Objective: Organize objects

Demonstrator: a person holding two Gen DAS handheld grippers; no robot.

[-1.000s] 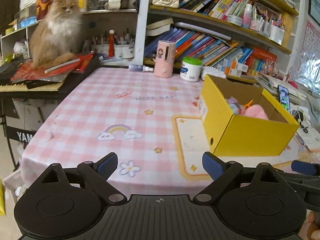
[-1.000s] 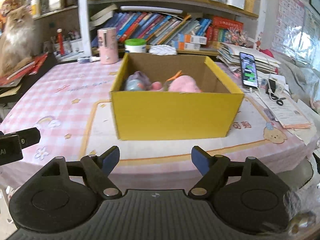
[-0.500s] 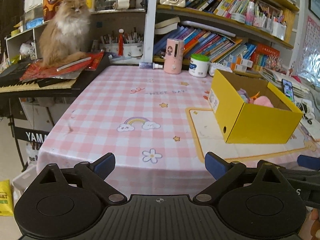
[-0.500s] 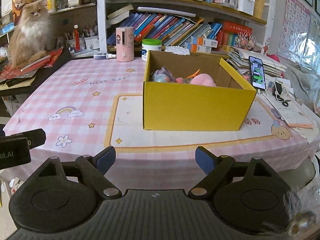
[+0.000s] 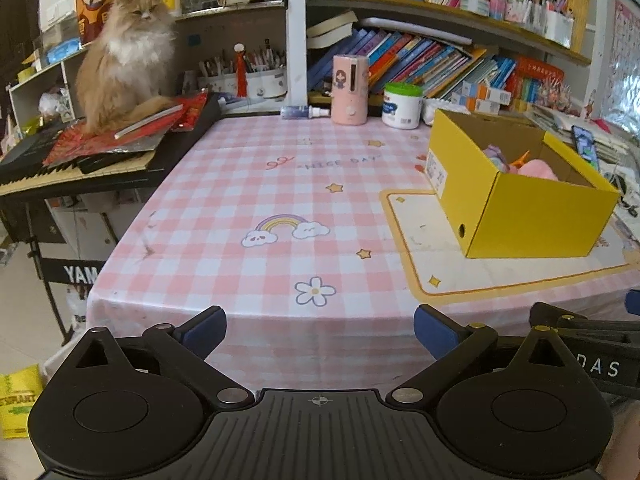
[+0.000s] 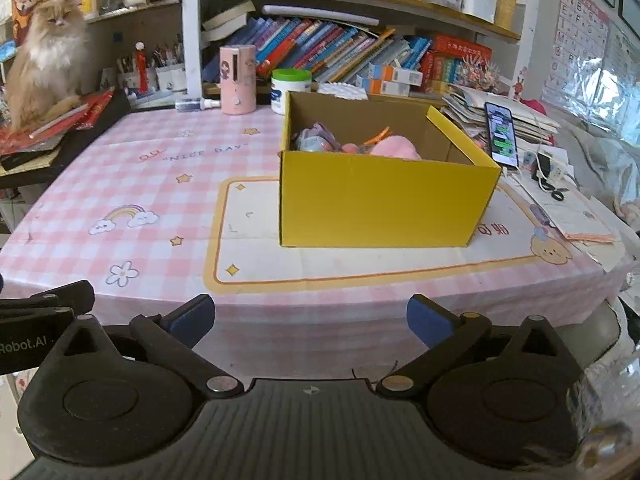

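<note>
A yellow cardboard box [image 6: 384,196] stands open on the pink checked tablecloth [image 6: 132,184]; it also shows in the left wrist view [image 5: 520,216]. Inside lie a pink plush [image 6: 396,148], a purple-blue toy [image 6: 314,140] and an orange clip [image 6: 378,135]. My left gripper [image 5: 320,330] is open and empty, held off the table's front edge. My right gripper [image 6: 310,322] is open and empty, also in front of the table, facing the box.
A fluffy orange cat [image 5: 124,76] sits on red papers on a keyboard at the left. A pink dispenser [image 5: 350,90], a white jar [image 5: 402,106] and a spray bottle [image 5: 304,112] stand at the table's back. A phone [image 6: 502,134] and papers lie at the right. Bookshelves stand behind.
Both grippers have pulled back from the table, so the box and table look farther off. Both stay open and empty.
</note>
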